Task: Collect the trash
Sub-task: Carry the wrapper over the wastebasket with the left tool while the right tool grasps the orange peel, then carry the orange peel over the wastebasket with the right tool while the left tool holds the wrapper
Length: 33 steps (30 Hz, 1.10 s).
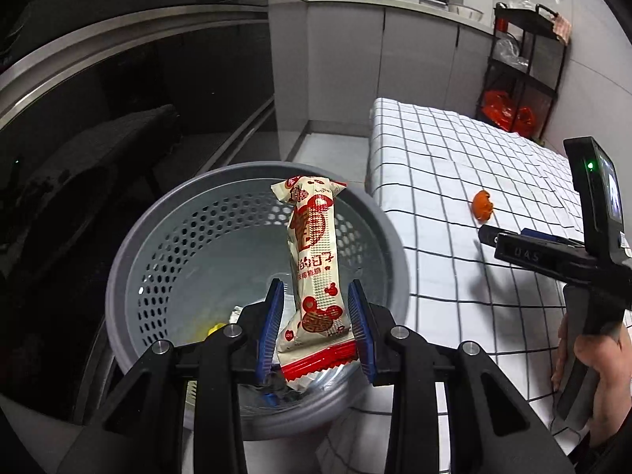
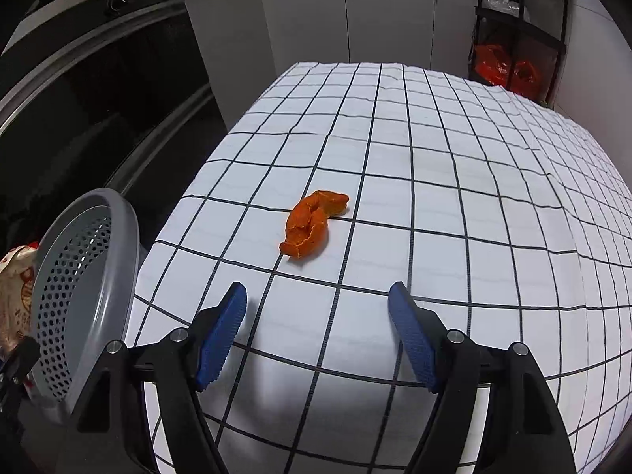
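Wrapper (image 1: 315,272) stands lengthwise in left gripper (image 1: 316,316), over basket (image 1: 138,245).

bare cloth (image 2: 434,205) around orange peel (image 2: 312,223), basket (image 2: 118,213) left

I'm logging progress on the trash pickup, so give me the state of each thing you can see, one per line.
Left gripper: shut on the snack wrapper, above the bin.
Snack wrapper: held, upright, not yet dropped.
Bin: open top, some scraps at the bottom.
Right gripper: open, holding nothing, above the tablecloth.
Orange peel: lying on the checked tablecloth, untouched.
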### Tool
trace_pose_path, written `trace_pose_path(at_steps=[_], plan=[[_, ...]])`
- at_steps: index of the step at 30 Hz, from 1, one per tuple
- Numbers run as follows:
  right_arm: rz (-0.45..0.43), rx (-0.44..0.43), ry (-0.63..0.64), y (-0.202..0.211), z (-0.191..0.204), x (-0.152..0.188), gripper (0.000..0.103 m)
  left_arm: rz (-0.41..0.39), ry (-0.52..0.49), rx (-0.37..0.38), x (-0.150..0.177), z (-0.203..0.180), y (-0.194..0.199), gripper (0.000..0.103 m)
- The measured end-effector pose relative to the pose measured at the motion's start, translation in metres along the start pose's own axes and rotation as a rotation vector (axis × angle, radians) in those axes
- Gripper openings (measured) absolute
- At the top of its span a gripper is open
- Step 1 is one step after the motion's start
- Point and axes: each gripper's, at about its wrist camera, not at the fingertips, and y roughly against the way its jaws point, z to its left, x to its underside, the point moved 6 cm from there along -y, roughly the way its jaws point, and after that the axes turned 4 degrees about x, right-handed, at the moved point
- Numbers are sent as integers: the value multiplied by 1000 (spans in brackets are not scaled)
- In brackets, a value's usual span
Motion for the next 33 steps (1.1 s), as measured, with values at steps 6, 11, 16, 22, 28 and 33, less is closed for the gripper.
trace_pose_path(at_steps=[6,11,16,22,28,33], plan=[[32,-47,-28,7,-8,-2,71,0,28,7,6,10,3,33],[21,-25,-19,16,-9,-12,71,-1,35,16,7,11,3,33],[30,-14,-45,-2,-6,-22,71,1,33,20,2,10,3,33],[25,42,-17,-23,3,-28,67,-5,37,6,-1,15,6,33],[0,45,-9,-24,3,-32,31,0,42,5,0,16,5,33],[-38,0,-19,-19,0,-24,22,-3,40,14,0,13,6,33]])
